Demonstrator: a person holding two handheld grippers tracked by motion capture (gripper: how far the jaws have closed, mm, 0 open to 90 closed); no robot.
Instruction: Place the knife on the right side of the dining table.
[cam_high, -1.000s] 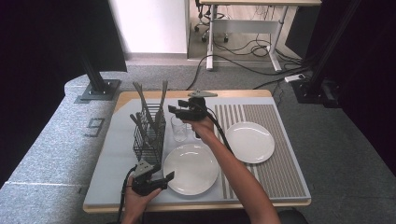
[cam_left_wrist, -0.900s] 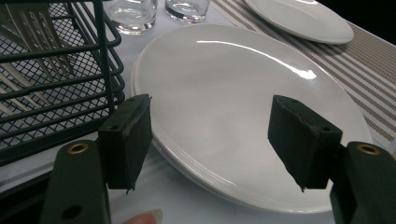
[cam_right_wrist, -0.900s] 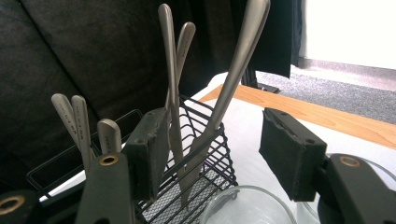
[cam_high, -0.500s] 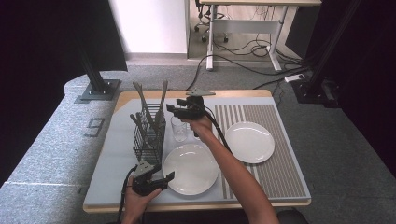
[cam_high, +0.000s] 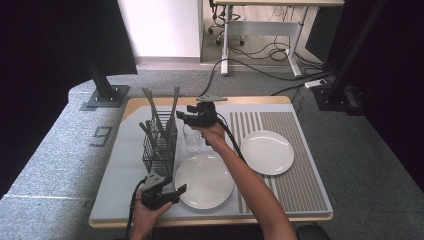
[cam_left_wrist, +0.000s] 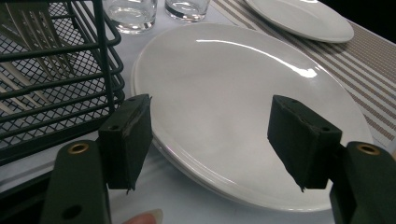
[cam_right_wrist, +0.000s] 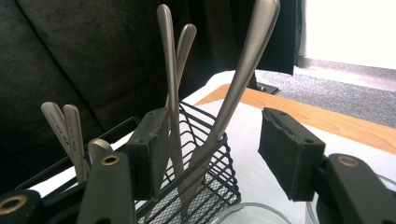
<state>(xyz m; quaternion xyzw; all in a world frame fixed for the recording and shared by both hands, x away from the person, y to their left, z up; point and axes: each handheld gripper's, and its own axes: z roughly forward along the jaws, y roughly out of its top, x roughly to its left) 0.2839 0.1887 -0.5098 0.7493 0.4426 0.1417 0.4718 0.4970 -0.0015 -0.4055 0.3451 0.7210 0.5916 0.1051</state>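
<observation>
A black wire cutlery basket (cam_high: 159, 145) holds several forks and knives with their handles up. My right gripper (cam_high: 183, 118) hovers open just right of those handles, above a clear glass (cam_high: 191, 138). In the right gripper view a tall knife handle (cam_right_wrist: 243, 74) leans between the open gripper (cam_right_wrist: 219, 149) and the basket (cam_right_wrist: 201, 172) behind it. At the table's front, my left gripper (cam_high: 176, 194) is open at the left rim of the near white plate (cam_high: 205, 180). In the left gripper view that plate (cam_left_wrist: 243, 93) lies beyond the spread gripper (cam_left_wrist: 215, 140).
A second white plate (cam_high: 267, 152) rests on a striped mat (cam_high: 295, 185) at the right. Two glasses (cam_left_wrist: 130, 11) stand behind the near plate, next to the basket (cam_left_wrist: 56, 84). The wooden table edge (cam_high: 210, 220) runs close in front of the left gripper.
My right gripper has edged slightly left toward the cutlery handles. The left gripper has stayed at the near plate's rim.
</observation>
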